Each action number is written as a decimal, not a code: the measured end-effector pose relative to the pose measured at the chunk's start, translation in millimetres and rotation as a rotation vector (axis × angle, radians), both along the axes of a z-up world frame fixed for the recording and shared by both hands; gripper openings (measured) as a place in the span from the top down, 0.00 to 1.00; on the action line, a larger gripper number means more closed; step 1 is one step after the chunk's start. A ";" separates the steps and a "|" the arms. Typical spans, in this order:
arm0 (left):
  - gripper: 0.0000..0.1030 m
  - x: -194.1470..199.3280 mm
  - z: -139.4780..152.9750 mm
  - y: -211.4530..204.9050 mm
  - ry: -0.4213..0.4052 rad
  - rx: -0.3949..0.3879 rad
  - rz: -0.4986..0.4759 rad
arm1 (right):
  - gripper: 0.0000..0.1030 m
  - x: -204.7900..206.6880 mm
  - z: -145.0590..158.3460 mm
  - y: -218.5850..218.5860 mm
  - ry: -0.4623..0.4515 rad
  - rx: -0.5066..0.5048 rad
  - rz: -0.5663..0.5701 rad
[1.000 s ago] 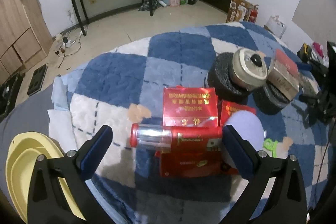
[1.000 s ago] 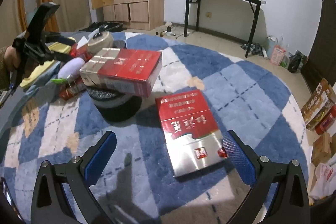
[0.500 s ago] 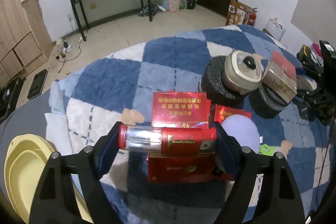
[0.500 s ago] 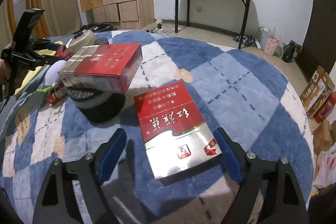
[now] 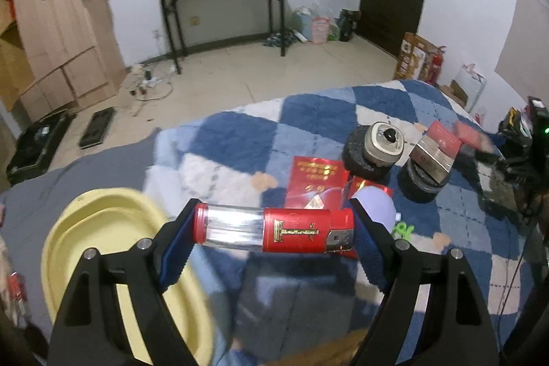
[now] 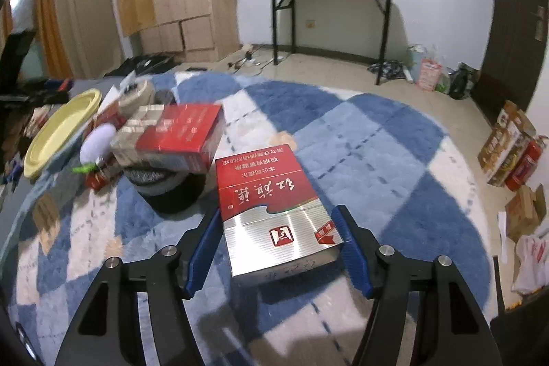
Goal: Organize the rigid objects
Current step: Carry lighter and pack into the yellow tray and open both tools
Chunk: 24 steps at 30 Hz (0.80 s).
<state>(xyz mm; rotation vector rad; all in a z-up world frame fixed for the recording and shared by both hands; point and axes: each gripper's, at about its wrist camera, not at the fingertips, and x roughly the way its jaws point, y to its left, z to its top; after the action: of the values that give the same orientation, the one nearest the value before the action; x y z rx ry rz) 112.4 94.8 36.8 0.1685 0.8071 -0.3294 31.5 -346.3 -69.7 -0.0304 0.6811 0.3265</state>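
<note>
My left gripper (image 5: 272, 234) is shut on a red and clear cylindrical tube (image 5: 274, 230), held crosswise by its ends above the blue checked rug, right of a yellow basin (image 5: 99, 249). My right gripper (image 6: 278, 239) has its pads close on both sides of a red and silver flat box (image 6: 271, 198), lifted off the rug (image 6: 377, 160). Another red and silver box (image 6: 171, 138) rests on a black round object (image 6: 164, 184). A round tin (image 5: 384, 139) sits on a second black round object (image 5: 357, 153).
A red flat box (image 5: 315, 180) and a pale purple ball (image 5: 372, 204) lie on the rug behind the tube. The basin also shows in the right wrist view (image 6: 58, 132). A black-legged table (image 5: 219, 6) stands by the wall, with wooden cabinets (image 5: 51, 40) at left.
My left gripper closed on the tube, lifted it and moved left toward the yellow basin. My right gripper narrowed around the flat box and raised it.
</note>
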 end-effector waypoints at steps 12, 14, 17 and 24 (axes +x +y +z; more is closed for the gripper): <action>0.20 -90.4 69.5 52.1 -0.059 -0.042 0.318 | 0.38 -88.4 113.1 30.8 -0.188 0.115 0.009; 0.20 -100.1 72.6 58.6 -0.073 -0.038 0.339 | 0.38 -100.2 132.5 53.1 -0.204 0.124 0.039; 0.20 -105.4 71.5 75.0 -0.088 -0.083 0.379 | 0.38 -113.1 152.4 80.3 -0.223 0.143 0.094; 0.20 -81.8 31.5 122.3 -0.027 -0.073 0.430 | 0.38 -108.8 156.3 159.9 -0.210 0.134 0.244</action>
<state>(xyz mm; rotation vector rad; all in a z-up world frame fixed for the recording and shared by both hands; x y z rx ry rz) 30.5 217.1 68.3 -0.0702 0.7814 0.0495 -77.2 -186.4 86.6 -0.0199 0.4461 0.5949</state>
